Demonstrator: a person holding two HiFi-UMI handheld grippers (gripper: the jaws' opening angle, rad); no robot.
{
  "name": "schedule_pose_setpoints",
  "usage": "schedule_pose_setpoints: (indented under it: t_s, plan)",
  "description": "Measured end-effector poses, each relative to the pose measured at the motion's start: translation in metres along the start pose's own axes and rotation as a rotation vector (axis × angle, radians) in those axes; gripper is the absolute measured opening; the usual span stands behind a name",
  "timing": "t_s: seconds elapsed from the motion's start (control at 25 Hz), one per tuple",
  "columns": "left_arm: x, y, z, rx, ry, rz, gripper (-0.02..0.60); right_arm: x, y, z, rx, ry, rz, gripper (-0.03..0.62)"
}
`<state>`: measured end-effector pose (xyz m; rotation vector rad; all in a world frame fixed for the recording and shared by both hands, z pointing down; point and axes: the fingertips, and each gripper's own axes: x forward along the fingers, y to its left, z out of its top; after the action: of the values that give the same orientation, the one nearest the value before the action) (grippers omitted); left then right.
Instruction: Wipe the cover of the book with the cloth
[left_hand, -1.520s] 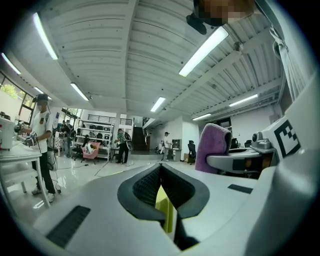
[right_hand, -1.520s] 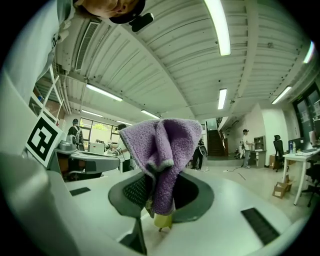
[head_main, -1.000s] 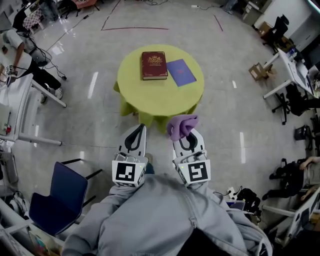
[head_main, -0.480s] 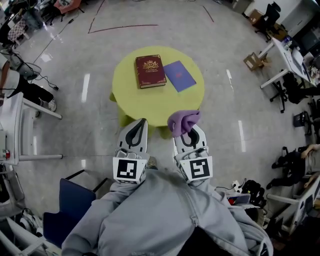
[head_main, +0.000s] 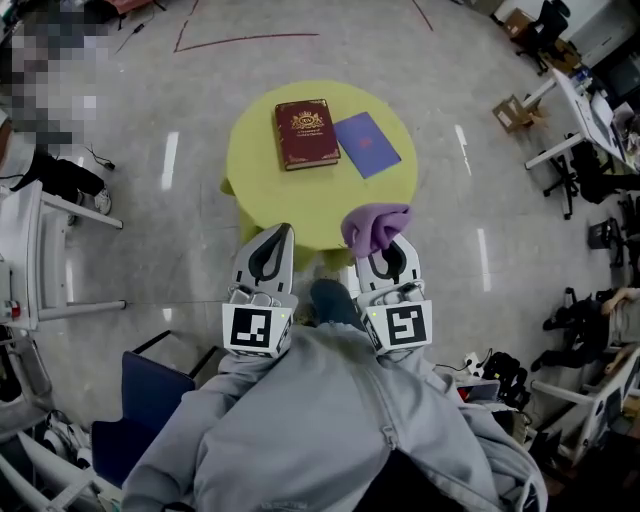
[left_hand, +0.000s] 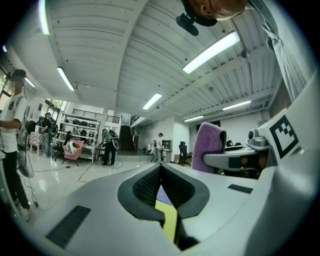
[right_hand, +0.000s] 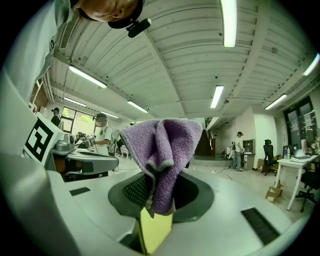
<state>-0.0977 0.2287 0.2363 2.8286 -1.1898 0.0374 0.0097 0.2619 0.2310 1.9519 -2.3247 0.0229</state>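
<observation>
Cloth (right_hand: 162, 150): purple, pinched in right gripper (right_hand: 156, 197) jaws
Left gripper (left_hand: 160, 170): jaws closed, empty
Book (head_main: 306, 132): flat on yellow tabletop (head_main: 262, 190)

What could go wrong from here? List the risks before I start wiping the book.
The cloth is pinched in the right gripper by one bunched fold, so it may pull free under rubbing. The red book lies loose on the table with nothing steadying it, and could slide into the blue booklet close beside it.
</observation>
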Motion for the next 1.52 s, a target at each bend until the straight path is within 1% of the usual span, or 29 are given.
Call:
schedule_pose_setpoints:
  t_s: [0.28, 0.52, 0.88, 1.16, 1.36, 1.52]
  plan:
    - [0.023, 0.015, -0.003, -0.007, 0.002, 0.018, 0.018, 0.028, -0.012, -0.002, -0.003, -0.008, 0.011, 0.101]
    - [0.06, 0.023, -0.011, -0.018, 0.01, 0.03, 0.018, 0.061, -0.035, -0.011, -0.002, 0.004, 0.035, 0.101]
    - [0.152, 0.052, -0.016, -0.028, 0.027, 0.085, 0.018, 0.151, -0.087, -0.018, -0.001, 0.034, 0.132, 0.101]
    - [0.216, 0.075, -0.024, -0.037, 0.061, 0.15, 0.018, 0.214, -0.128, -0.029, 0.011, 0.055, 0.203, 0.101]
    - [0.245, 0.085, -0.029, -0.032, 0.08, 0.178, 0.018, 0.244, -0.146, -0.04, 0.014, 0.073, 0.25, 0.101]
    - [0.254, 0.093, -0.035, -0.036, 0.095, 0.194, 0.018, 0.26, -0.151, -0.046, 0.011, 0.09, 0.267, 0.101]
